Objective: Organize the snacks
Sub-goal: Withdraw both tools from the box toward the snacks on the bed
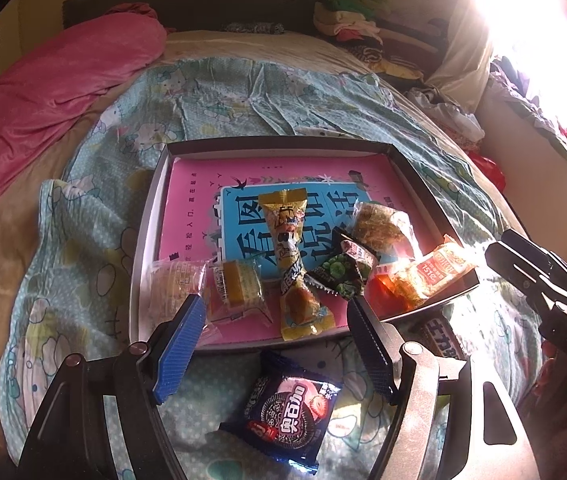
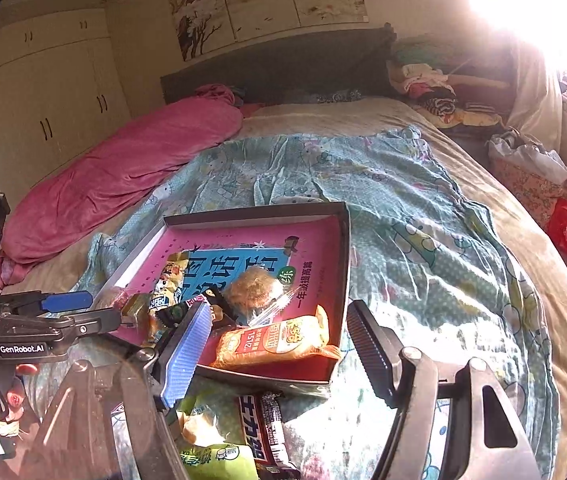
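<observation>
Shallow tray (image 1: 145,240) sits on the bed (image 1: 95,184), a pink book lining its floor. Several snacks already lie inside, crowded toward the near rim. An orange pack (image 2: 279,340) lies at 5 o'clock in the tray, one end riding on the rim.

Still outside, on the quilt: a dark cookie pack (image 1: 283,408) just below the tray at 6 o'clock, a black bar (image 2: 265,428) by the near right corner, and a green pack (image 2: 219,460) next to it.

Left gripper (image 1: 279,344): jaws wide, nothing between the pads; it hangs above the near rim, the cookie pack below it. Right gripper (image 2: 279,352): jaws apart and empty, hovering over the tray's near right corner (the orange pack shows between the fingers, untouched).

Risks, as judged:
- Orange pack could slide off the rim if a finger or the tray gets nudged.
- Soft quilt gives under a grasp; the thin cookie pack may fold or slip, and the pads may pinch fabric.
- Tray is light on bedding; a bump could tilt it and spill the crowded near edge.
- Grippers are near each other; crossing paths risks a clash.
- Window glare washes out the right side, hiding the bar's edges.
</observation>
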Demonstrator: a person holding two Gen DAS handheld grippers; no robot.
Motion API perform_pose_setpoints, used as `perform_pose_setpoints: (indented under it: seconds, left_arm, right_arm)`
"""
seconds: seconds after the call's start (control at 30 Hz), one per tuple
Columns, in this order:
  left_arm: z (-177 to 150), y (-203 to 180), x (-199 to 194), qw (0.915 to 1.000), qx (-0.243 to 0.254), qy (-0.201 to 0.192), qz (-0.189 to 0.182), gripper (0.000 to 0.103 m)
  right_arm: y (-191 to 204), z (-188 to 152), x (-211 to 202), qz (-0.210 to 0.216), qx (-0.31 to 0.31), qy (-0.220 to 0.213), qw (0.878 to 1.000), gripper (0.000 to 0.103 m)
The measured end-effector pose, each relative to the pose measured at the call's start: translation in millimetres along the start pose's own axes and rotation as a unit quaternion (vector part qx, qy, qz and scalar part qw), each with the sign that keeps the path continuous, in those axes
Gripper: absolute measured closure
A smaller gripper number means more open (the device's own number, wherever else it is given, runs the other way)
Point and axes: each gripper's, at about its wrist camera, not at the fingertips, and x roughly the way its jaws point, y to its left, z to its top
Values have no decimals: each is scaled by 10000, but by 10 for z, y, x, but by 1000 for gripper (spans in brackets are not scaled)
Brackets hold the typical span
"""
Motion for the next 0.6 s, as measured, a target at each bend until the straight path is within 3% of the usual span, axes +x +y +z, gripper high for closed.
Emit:
perform_pose_setpoints:
  seconds: [0.6]
  left_arm:
    - [-230,-28,-32,9995,202,211,-126,28]
  right_arm:
    - [-12,-277,-62,-56,54,628,9980,33]
